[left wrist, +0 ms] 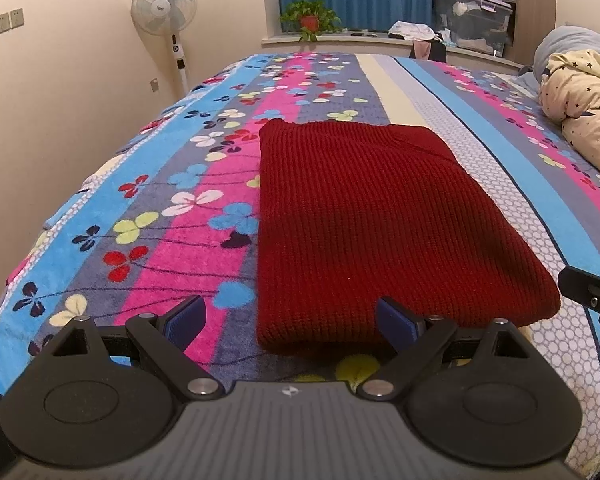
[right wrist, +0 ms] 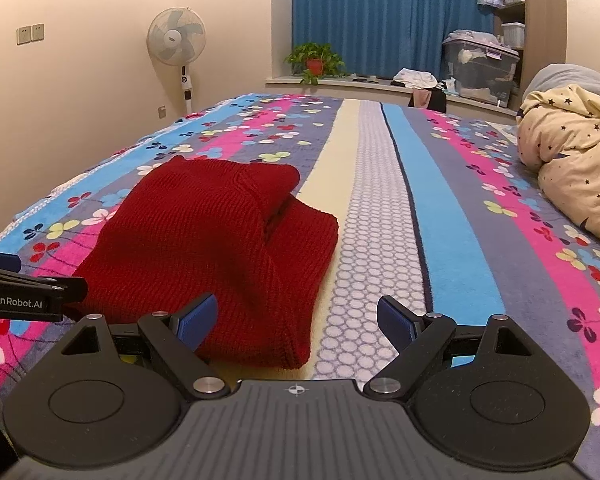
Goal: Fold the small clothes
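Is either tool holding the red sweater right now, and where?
Neither. The left tool and right tool are both open at the near edge of the sweater.

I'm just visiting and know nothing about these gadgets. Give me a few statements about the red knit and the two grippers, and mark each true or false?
1. The red knit garment lies folded on the flowered bedspread. True.
2. The left gripper is clamped on the garment. False: it is open and holds nothing.
3. The right gripper is open. True.
4. A fan stands by the wall. True.
5. The curtain is yellow. False: it is blue.
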`<state>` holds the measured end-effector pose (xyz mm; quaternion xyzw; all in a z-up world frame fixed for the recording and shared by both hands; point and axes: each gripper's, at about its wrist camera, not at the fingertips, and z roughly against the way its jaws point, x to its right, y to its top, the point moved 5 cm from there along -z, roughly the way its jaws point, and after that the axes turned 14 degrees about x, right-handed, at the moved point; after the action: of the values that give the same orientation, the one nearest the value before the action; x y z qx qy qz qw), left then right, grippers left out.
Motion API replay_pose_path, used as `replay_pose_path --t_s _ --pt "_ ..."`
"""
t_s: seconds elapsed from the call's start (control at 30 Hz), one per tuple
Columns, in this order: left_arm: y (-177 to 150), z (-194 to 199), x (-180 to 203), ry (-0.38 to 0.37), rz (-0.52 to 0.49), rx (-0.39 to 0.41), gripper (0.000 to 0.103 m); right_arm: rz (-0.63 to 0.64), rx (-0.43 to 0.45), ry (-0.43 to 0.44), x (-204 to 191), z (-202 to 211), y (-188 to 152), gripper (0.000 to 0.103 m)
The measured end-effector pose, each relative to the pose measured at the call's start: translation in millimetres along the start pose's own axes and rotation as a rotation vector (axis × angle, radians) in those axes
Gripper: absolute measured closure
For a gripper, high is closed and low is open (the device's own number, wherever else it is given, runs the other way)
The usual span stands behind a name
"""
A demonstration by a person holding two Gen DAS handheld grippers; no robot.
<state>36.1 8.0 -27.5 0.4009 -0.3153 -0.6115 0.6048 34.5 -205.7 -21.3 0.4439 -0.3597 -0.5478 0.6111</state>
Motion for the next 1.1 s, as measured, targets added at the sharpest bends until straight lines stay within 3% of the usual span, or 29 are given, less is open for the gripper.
replay_pose_path --t_s 1.1 --pt "-0.8 -1.0 -0.6 0.008 0.009 -0.008 0.008 -0.001 -0.008 0.008 -1.5 -1.6 -1.1 0.015"
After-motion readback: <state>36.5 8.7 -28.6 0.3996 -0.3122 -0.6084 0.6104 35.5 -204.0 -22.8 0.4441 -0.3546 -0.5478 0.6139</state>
